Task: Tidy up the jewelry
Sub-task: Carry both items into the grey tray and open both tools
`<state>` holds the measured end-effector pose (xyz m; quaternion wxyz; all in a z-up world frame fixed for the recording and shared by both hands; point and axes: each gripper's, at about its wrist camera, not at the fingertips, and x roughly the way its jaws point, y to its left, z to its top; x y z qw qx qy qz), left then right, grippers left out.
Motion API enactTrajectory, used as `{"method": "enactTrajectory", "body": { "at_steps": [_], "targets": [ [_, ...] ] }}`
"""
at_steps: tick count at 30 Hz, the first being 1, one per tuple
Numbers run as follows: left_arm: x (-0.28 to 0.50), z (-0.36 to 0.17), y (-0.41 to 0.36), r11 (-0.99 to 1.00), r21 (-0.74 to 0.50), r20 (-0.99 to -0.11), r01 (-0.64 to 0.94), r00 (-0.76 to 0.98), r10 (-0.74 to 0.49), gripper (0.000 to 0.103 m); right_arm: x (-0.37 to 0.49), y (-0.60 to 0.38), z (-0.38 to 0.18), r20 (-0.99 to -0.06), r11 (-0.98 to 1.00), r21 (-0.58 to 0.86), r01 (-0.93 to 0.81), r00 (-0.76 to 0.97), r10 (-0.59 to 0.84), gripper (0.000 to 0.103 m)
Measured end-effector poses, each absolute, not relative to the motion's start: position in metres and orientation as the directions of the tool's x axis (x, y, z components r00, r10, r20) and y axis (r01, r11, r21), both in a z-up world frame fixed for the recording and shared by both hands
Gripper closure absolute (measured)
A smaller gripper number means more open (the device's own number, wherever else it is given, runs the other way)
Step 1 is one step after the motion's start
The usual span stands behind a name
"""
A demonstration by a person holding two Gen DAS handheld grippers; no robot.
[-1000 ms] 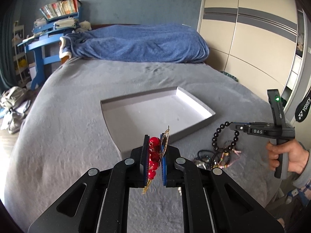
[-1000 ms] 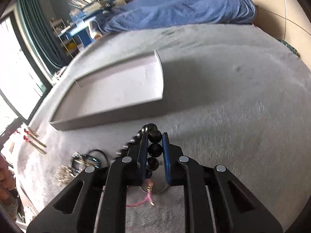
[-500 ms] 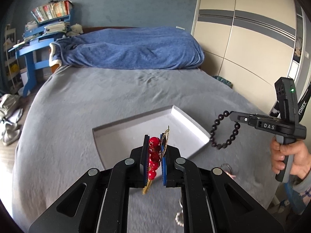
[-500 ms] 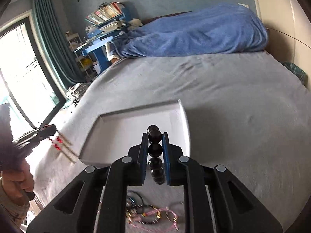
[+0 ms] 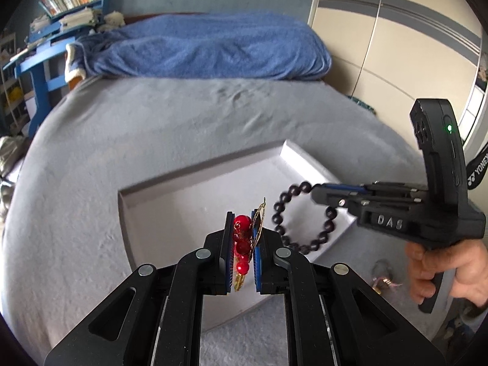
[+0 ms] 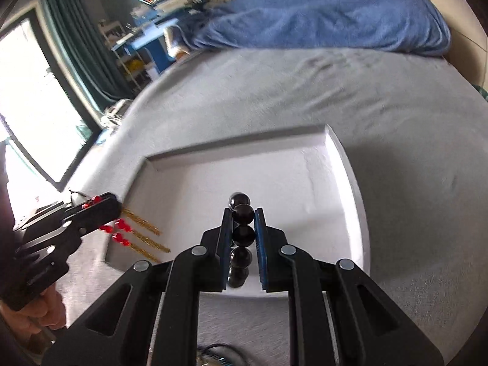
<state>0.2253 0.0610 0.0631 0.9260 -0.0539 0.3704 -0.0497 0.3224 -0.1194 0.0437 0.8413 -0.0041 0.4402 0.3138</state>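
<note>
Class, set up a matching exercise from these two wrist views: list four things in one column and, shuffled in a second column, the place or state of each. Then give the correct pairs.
Things
1. red bead earrings
2. black bead bracelet
3. white tray
4. blue blanket

Places or states
A. lying open on the grey bed cover
B. clamped between the fingers of the right gripper
C. heaped at the far end of the bed
D. clamped between the fingers of the left gripper

Pairs: 1-D, 2-B, 3-A, 4-C
</note>
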Motion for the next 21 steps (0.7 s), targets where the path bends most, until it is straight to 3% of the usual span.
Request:
{"method": "enactTrajectory", "body": {
  "at_steps": [8, 10, 11, 13, 15, 18, 21],
  "targets": [
    [0.230, 0.021, 0.076, 0.997, -0.072, -0.747, -0.006, 0.663, -0.050, 0.092, 0.332, -0.138, 0.018, -0.785, 0.857, 0.175, -0.484, 0.457, 0.418, 0.089],
    [0.229, 0.016, 0.081, 0.998, -0.047, -0.756, -0.032, 0.655, -0.015, 0.086, 0.330, -0.142, 0.017, -0.779, 0.861, 0.170, -0.479, 0.470, 0.415, 0.085],
    [0.227, 0.015, 0.082, 0.998, -0.046, -0.754, -0.039, 0.657, -0.009, 0.079, 0.328, -0.145, 0.017, -0.774, 0.861, 0.178, -0.477, 0.473, 0.422, 0.081],
    [0.220, 0.015, 0.085, 0.998, -0.033, -0.742, -0.060, 0.670, 0.016, 0.067, 0.323, -0.151, 0.021, -0.754, 0.857, 0.201, -0.475, 0.483, 0.445, 0.063],
    [0.213, 0.017, 0.087, 0.997, -0.030, -0.730, -0.067, 0.683, 0.024, 0.054, 0.311, -0.154, 0.030, -0.724, 0.849, 0.197, -0.491, 0.511, 0.463, 0.055],
    [0.195, 0.023, 0.082, 0.998, -0.003, -0.700, -0.056, 0.713, 0.038, 0.036, 0.297, -0.159, 0.037, -0.700, 0.841, 0.191, -0.505, 0.531, 0.478, 0.050],
    [0.177, 0.028, 0.077, 0.998, -0.001, -0.669, -0.064, 0.742, 0.047, 0.027, 0.277, -0.167, 0.044, -0.669, 0.840, 0.186, -0.510, 0.560, 0.488, 0.041]
  ]
}}
